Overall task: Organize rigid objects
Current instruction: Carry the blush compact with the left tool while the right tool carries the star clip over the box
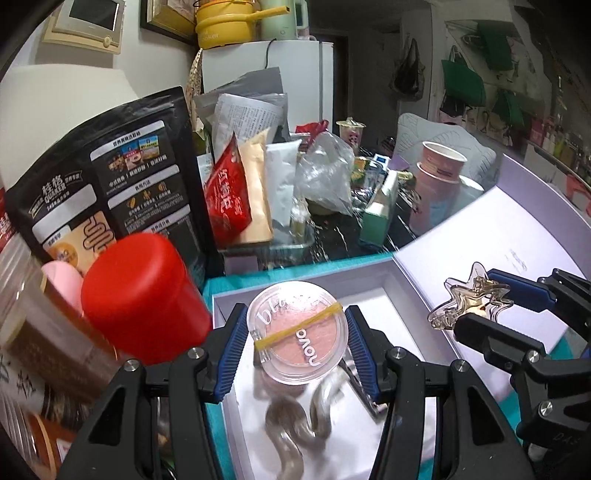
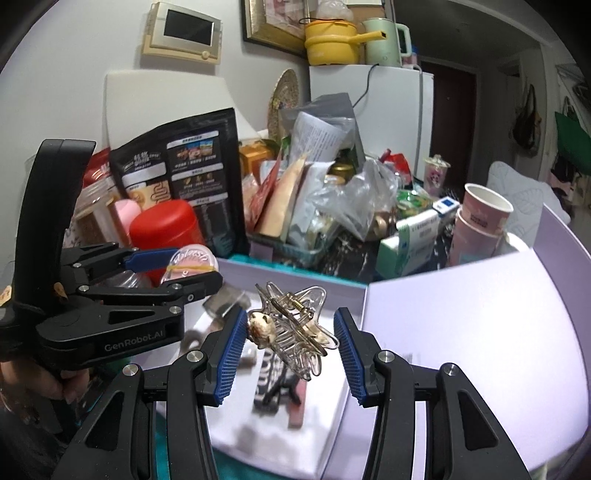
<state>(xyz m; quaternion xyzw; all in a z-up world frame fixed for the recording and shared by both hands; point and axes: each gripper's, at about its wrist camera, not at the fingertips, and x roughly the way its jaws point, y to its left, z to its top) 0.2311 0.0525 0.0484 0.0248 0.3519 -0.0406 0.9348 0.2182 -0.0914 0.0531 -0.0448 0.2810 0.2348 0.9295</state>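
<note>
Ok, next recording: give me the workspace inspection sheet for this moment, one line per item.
Surface: dark table, crowded.
Job's things: open white box on teal; blush compact and star hair clip held above it.
Clutter: red canister, oats bag, paper cups, plastic bag.
Grippers: left tongs grip the compact; right tongs grip the clip.
Cables: black cord down the fridge.
Surroundings: yellow pot, wall panel.

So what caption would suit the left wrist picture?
Left claw holding a round blush compact above an open white box, amid clutter.
</note>
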